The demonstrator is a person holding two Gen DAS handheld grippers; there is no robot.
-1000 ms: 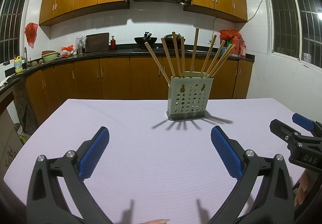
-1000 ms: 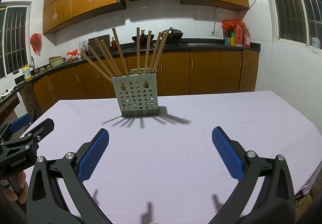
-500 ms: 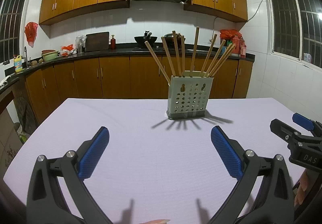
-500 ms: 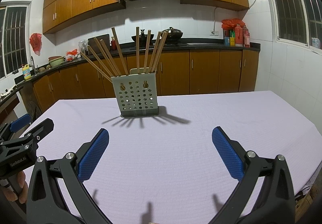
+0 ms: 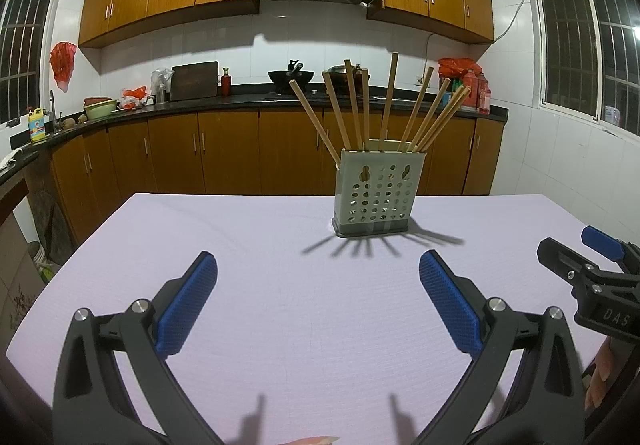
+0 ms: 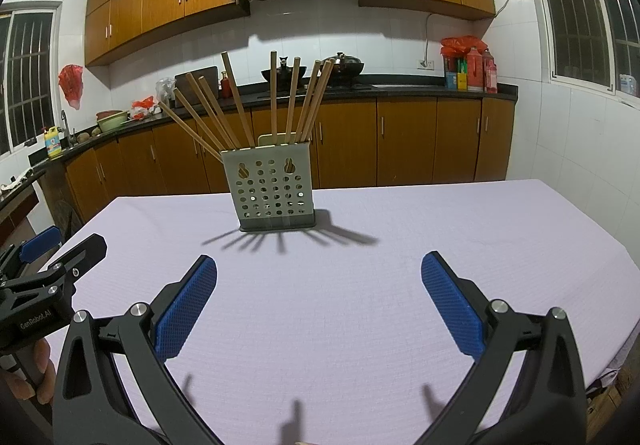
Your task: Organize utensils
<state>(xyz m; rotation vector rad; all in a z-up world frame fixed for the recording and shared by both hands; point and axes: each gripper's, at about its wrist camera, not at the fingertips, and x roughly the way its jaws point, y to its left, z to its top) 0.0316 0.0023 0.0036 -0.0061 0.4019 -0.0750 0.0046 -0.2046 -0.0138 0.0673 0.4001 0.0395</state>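
Observation:
A grey perforated utensil holder (image 5: 378,192) stands upright on the table, and it also shows in the right wrist view (image 6: 272,189). Several wooden chopsticks (image 5: 390,101) fan out of its top, also in the right wrist view (image 6: 273,97). My left gripper (image 5: 318,271) is open and empty, well short of the holder. My right gripper (image 6: 318,271) is open and empty, also short of it. The right gripper shows at the right edge of the left wrist view (image 5: 580,273), the left gripper at the left edge of the right wrist view (image 6: 52,269).
The table carries a pale lilac cloth (image 5: 280,285), with its edges at left and right. Behind it run wooden kitchen cabinets (image 5: 240,157) and a dark counter with a wok (image 5: 296,76), bottles and bowls.

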